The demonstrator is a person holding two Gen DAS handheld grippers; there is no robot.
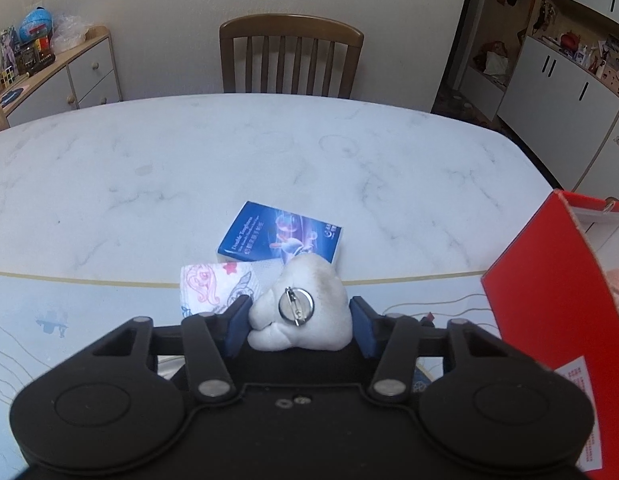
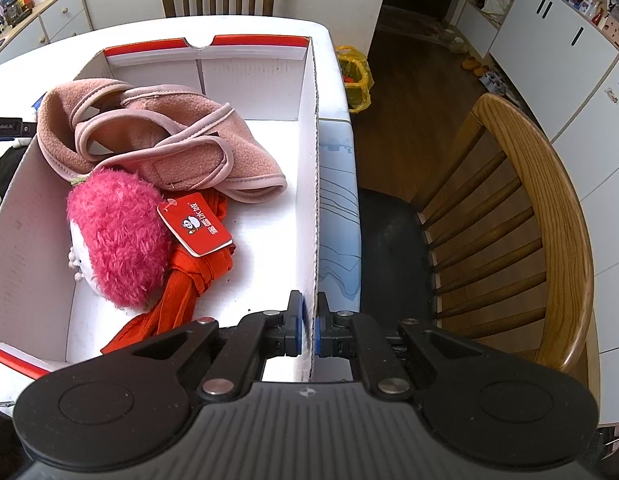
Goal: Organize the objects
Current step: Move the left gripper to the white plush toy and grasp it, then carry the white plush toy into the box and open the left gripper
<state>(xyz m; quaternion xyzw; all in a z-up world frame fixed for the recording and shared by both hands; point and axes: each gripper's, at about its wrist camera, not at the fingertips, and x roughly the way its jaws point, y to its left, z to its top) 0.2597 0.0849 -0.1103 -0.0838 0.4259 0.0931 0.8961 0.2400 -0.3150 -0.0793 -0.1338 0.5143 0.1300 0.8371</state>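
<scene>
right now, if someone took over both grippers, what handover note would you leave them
Left gripper: jaws around the white plush brooch, pin side up; firm grip unconfirmed.
Right gripper: shut on the box wall, steadying it.
In the box: pink fleece, pink plush toy, red scarf.
Left on the table: blue card box, cartoon tissue pack, then the brooch.

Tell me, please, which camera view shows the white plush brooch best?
The left wrist view: the white plush brooch sits centred between the left jaws, with its metal pin back facing the camera. The right wrist view shows none of it, only the box and its contents.
</scene>
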